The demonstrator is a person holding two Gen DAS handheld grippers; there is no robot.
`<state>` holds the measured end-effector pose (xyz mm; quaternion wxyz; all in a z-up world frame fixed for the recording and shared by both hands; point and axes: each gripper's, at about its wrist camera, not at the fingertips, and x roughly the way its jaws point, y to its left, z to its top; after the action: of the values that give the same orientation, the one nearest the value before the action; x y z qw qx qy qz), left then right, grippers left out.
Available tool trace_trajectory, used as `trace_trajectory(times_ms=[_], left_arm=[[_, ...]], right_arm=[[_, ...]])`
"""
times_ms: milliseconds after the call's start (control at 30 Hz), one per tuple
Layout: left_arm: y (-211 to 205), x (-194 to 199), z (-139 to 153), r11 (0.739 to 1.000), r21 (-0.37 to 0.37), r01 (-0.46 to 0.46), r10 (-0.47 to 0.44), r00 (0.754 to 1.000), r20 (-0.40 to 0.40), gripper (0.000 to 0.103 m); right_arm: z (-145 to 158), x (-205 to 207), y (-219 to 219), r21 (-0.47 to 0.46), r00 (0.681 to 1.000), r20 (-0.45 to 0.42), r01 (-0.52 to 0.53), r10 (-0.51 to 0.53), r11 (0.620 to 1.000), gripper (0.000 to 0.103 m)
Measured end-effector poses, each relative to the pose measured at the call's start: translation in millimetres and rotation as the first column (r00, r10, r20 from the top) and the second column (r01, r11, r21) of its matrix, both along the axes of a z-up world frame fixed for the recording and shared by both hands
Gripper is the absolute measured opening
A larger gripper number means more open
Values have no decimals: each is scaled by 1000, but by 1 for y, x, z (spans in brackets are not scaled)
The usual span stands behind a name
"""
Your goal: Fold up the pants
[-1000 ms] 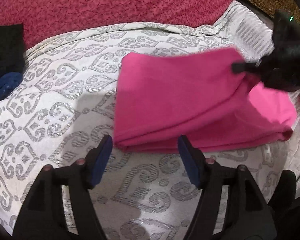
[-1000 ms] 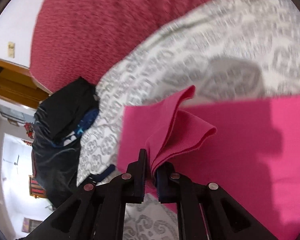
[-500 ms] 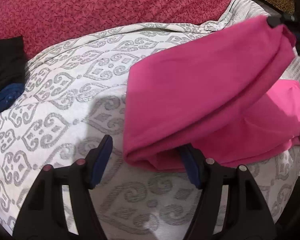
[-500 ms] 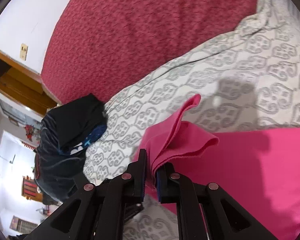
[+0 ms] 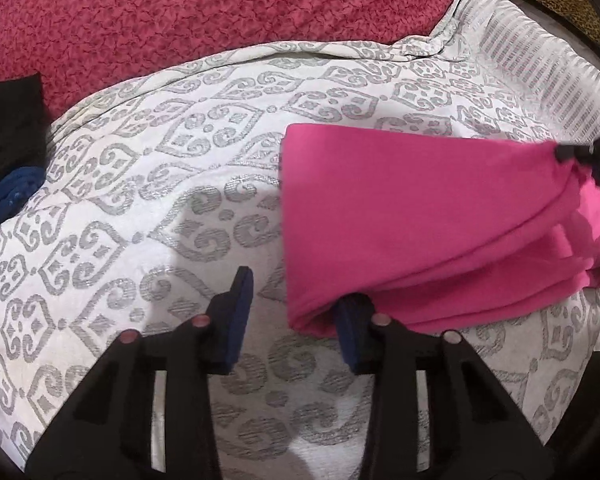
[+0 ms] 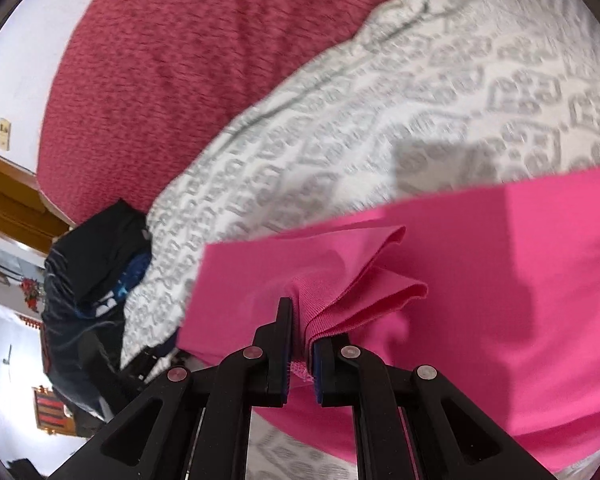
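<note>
The pink pants (image 5: 420, 216) lie partly folded on the white patterned bedspread (image 5: 148, 200). My left gripper (image 5: 296, 304) is open, low over the bed, with the pants' folded near corner draped over its right finger (image 5: 354, 332). My right gripper (image 6: 301, 332) is shut on a bunched edge of the pink pants (image 6: 500, 280) and holds the top layer lifted. It also shows in the left wrist view (image 5: 576, 156) at the right edge, pinching the cloth's far corner.
A red textured blanket (image 5: 220, 12) covers the far side of the bed. A pile of dark and blue clothes (image 6: 92, 264) lies at the left, also in the left wrist view (image 5: 8, 152). A wooden frame (image 6: 8, 196) stands beyond the bed.
The right gripper has carried the lifted pink layer lower and to the right. The pants' folded left edge has shifted right, so the left gripper's right finger is now under it.
</note>
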<state>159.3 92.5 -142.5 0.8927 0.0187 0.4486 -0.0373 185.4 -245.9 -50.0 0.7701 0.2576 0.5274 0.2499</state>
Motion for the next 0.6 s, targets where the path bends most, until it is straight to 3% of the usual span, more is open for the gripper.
trace_trajectory(times_ms=[267, 400, 500, 600], left_arm=[[-3, -5, 1, 1000, 22, 4, -4, 1000, 0, 39], [-2, -5, 1, 1000, 25, 4, -4, 1000, 0, 39], [-2, -6, 0, 1000, 24, 5, -5, 1000, -2, 39], [-1, -6, 0, 1000, 19, 6, -6, 1000, -7, 39]], right_arm=[[-26, -7, -8, 0, 999, -46, 4, -4, 1000, 7], [0, -12, -3, -17, 999, 50, -17, 18, 1000, 7], [14, -14, 0, -83, 992, 118, -39, 48, 996, 10], [-5, -7, -14, -217, 999, 38, 29, -21, 976, 17]])
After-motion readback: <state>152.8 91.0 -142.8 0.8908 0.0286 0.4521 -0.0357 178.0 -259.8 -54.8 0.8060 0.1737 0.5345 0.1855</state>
